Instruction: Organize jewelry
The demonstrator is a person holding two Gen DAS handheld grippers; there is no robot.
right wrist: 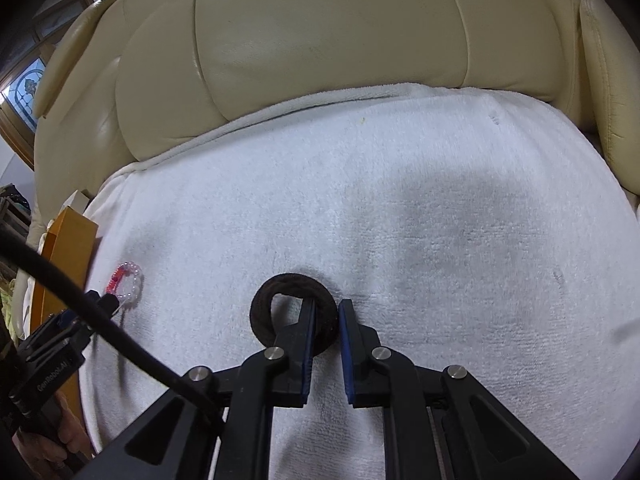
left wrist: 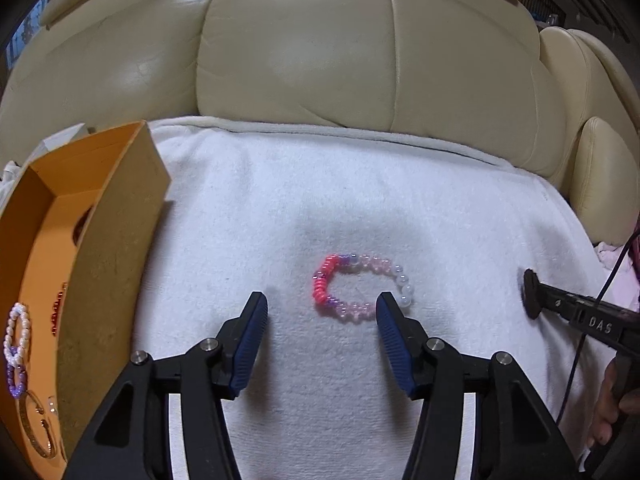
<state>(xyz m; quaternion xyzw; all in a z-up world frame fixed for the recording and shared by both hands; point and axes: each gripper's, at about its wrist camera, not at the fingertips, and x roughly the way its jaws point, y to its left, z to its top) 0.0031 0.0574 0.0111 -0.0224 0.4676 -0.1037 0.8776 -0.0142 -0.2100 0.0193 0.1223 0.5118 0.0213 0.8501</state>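
A pink, red and white beaded bracelet (left wrist: 360,289) lies flat on the white towel (left wrist: 280,208). My left gripper (left wrist: 322,312) is open just in front of it, its right finger beside the white beads; it holds nothing. The bracelet also shows far left in the right wrist view (right wrist: 127,280). My right gripper (right wrist: 327,316) is shut on the right side of a dark brown ring bangle (right wrist: 294,312), one finger inside the ring, one outside. In the left wrist view the bangle (left wrist: 531,294) shows edge-on at the right gripper's tip.
An orange cardboard box (left wrist: 108,240) stands at the towel's left edge, holding a white pearl bracelet (left wrist: 17,332), a purple beaded one (left wrist: 16,380), a gold bangle (left wrist: 38,428) and red beads. A cream leather sofa back (left wrist: 300,48) rises behind the towel.
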